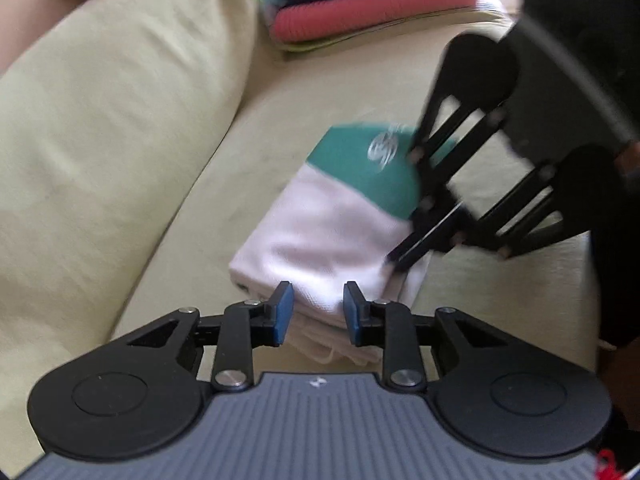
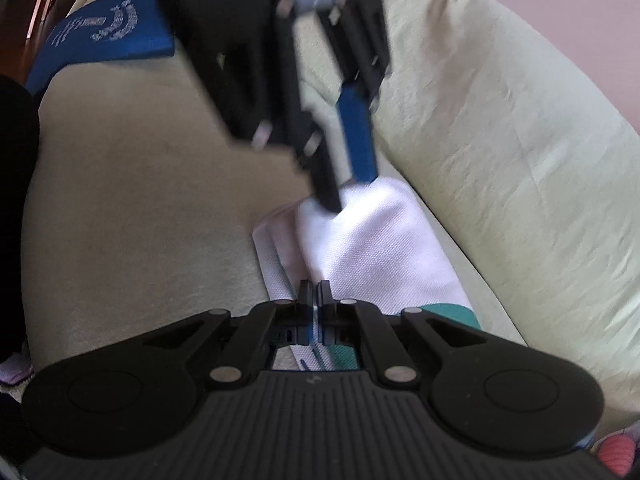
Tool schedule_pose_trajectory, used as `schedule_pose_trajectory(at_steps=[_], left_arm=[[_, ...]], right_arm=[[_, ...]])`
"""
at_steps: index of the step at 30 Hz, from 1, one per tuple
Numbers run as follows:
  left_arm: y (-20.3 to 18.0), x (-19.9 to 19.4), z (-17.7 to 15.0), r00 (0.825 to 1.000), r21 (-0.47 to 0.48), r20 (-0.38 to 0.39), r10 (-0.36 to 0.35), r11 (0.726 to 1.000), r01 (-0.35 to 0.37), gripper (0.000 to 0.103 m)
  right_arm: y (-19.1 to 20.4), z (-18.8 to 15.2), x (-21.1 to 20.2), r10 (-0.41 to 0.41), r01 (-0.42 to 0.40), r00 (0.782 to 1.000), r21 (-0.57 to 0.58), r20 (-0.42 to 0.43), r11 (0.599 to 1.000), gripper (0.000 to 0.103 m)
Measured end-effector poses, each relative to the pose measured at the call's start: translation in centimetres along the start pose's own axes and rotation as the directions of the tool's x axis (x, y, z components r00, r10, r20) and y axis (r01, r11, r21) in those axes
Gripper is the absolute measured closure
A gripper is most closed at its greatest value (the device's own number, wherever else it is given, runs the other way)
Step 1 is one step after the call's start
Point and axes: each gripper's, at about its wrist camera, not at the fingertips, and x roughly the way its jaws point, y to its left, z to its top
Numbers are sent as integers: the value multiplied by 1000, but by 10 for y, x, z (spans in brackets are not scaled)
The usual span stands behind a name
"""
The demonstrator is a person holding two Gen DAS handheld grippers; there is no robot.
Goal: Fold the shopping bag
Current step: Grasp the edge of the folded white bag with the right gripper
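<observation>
Left gripper [image 1: 318,312]: sitting at the bottom centre of the left wrist view, its blue-padded jaws standing apart with the near edge of the bag showing between them, gripping nothing.
Right gripper [image 2: 315,294]: lying at the bottom centre of the right wrist view, jaws pressed together, seemingly pinching a thin edge of the bag; in the left wrist view it is reaching in from the right of the frame.
Shopping bag [image 1: 340,232]: resting in the middle of the frame on the sofa seat [image 1: 280,100], just beside the back cushion [image 1: 120,120], showing as a compact white packet with a green panel and stacked layers at its near edge.
Progress: the bag is already lying folded into several layers; whether one more fold or only a tidy-up is remaining, the pictures are not settling.
Hard to make out: motion blur is smearing the logo on the green panel and both grippers' far ends; exactly which layer the right jaws are holding is hidden.
Upper frame: folded textiles [image 1: 372,4] are lying at the top, cut off by the edge.
</observation>
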Motion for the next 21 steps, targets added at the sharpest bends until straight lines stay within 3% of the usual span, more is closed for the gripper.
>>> schedule_pose_trajectory(at_steps=[4, 8, 12, 14, 18, 21], left_arm=[[0, 5, -9, 999, -64, 42, 18, 998, -15, 71], [-7, 15, -9, 998, -101, 55, 41, 994, -35, 71], [-9, 16, -13, 994, -142, 82, 73, 988, -60, 70], [1, 8, -11, 995, -181, 87, 51, 983, -34, 60], [38, 10, -20, 992, -387, 106, -74, 916, 110, 46], [60, 29, -36, 972, -509, 149, -182, 829, 233, 42]], right_arm=[[-16, 12, -5, 42, -41, 999, 144, -9, 989, 103], [-43, 27, -12, -11, 0, 999, 319, 34, 948, 101], [-50, 13, 15, 19, 2, 999, 417, -46, 909, 96], [-43, 9, 18, 21, -3, 999, 427, -38, 904, 96], [-38, 4, 15, 21, -9, 1000, 436, -22, 900, 96], [-37, 3, 16, 11, -3, 1000, 440, -15, 898, 96]])
